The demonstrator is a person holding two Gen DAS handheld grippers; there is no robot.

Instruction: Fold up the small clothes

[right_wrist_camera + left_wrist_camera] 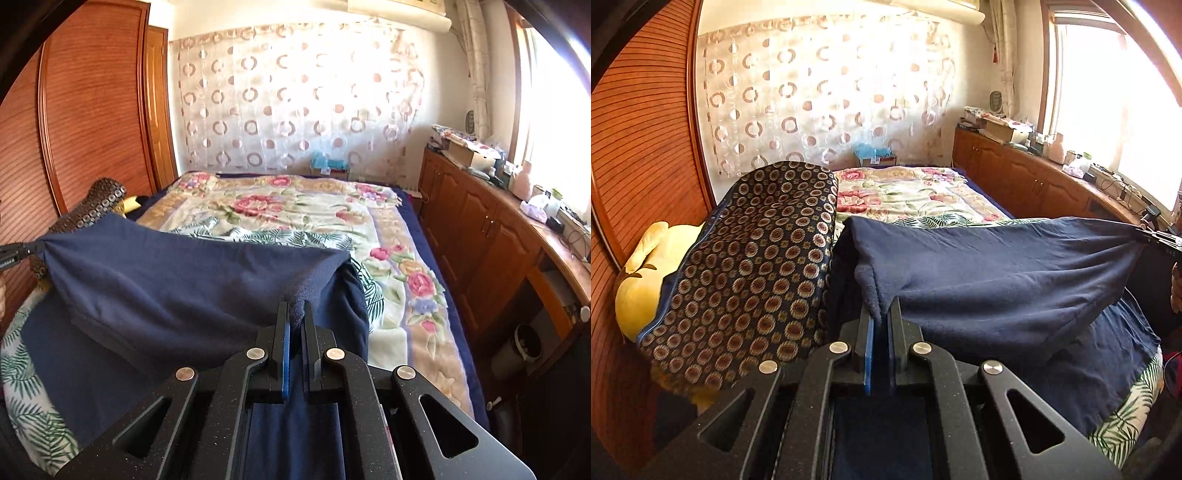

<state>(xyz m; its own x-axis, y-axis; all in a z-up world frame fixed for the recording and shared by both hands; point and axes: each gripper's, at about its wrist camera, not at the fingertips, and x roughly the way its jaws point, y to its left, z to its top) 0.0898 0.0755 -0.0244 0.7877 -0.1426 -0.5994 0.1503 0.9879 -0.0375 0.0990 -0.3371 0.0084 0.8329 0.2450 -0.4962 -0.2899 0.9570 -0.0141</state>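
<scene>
Item: navy garment (997, 266), soft fleecy knit, held up taut over the bed (923, 192) between two tools, its lower part draped on the leaf-print cover (22, 369) at the near edge.

Left hand-held gripper (882, 314): jaws nearly closed, a pinch of the garment's corner caught between them.

Right hand-held gripper (297, 314): the same, jaws drawn in on the opposite corner.

Surroundings: floral blanket (295, 210) across the bed; a patterned dark cushion (750, 266) and yellow plush toy (639, 291) to the left; wooden cabinets (480, 229) with clutter under the window.

Risks, as judged: each grip takes only a small nip of thick fleece, so a sharp pull could slip a corner free and collapse the fold. Uneven height between the two tools would lay the edge down crooked. The hanging lower part may drag and bunch on the cover.

Writing: small white lettering on the left tool seen from the right camera, too small to read. No brand legible elsewhere.
</scene>
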